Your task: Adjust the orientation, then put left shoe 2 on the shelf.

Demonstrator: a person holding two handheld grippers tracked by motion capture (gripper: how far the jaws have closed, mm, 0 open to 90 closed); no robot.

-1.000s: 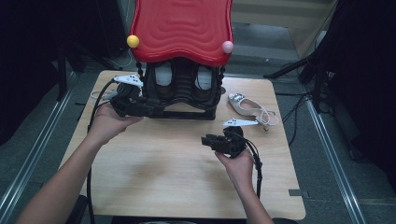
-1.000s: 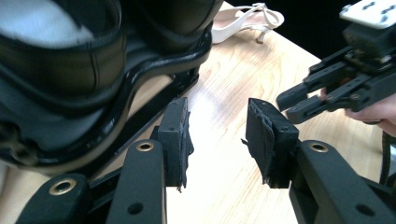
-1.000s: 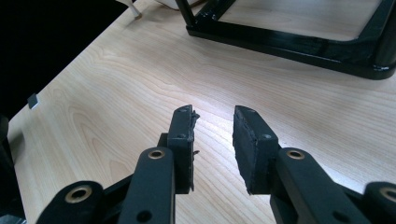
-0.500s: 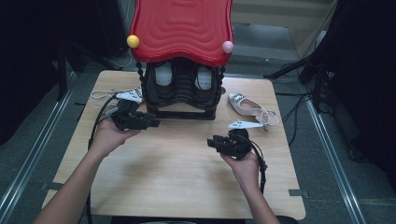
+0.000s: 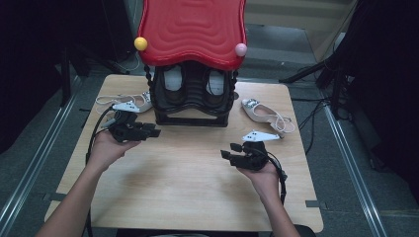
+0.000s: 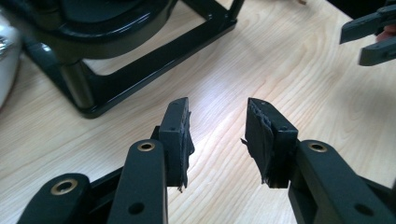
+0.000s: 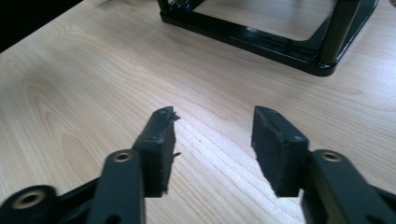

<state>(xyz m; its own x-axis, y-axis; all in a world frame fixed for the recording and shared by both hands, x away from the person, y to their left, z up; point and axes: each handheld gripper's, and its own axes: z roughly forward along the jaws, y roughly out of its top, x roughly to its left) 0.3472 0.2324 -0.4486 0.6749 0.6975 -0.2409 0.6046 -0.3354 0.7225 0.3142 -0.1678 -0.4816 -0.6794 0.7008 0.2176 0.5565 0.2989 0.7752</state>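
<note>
Nearest the person, the right gripper (image 5: 236, 151) hangs low over the bare wood of the table (image 5: 197, 187), right of centre, held in the right hand (image 5: 259, 170). Its jaws have just been opening; in the right gripper view its pads (image 7: 159, 140) stand well apart with only wood grain between them, so it is released and grips nothing.

Farther off and to the left, the left gripper (image 5: 150, 132) is held in the left hand (image 5: 106, 148), near the left front corner of the black shoe rack (image 5: 190, 101). Its jaws have just been closing a little, yet in the left gripper view the pads (image 6: 180, 135) are spread over bare table, with nothing caught between them. That view also shows the rack's base frame (image 6: 140, 74) at upper left.

Beyond the left gripper, at the far left of the table, a pale strappy shoe (image 5: 136, 101) lies just beside the rack, apart from both grippers. On the right, a second pale shoe (image 5: 262, 112) lies on the table beside the rack and beyond the right gripper, also untouched.

Farthest back, the rack stands upright at the table's far middle, with more shoes (image 5: 173, 81) tucked inside it and a wavy red top (image 5: 192, 27) bearing a yellow ball (image 5: 141, 43) and a pink ball (image 5: 240, 49).
</note>
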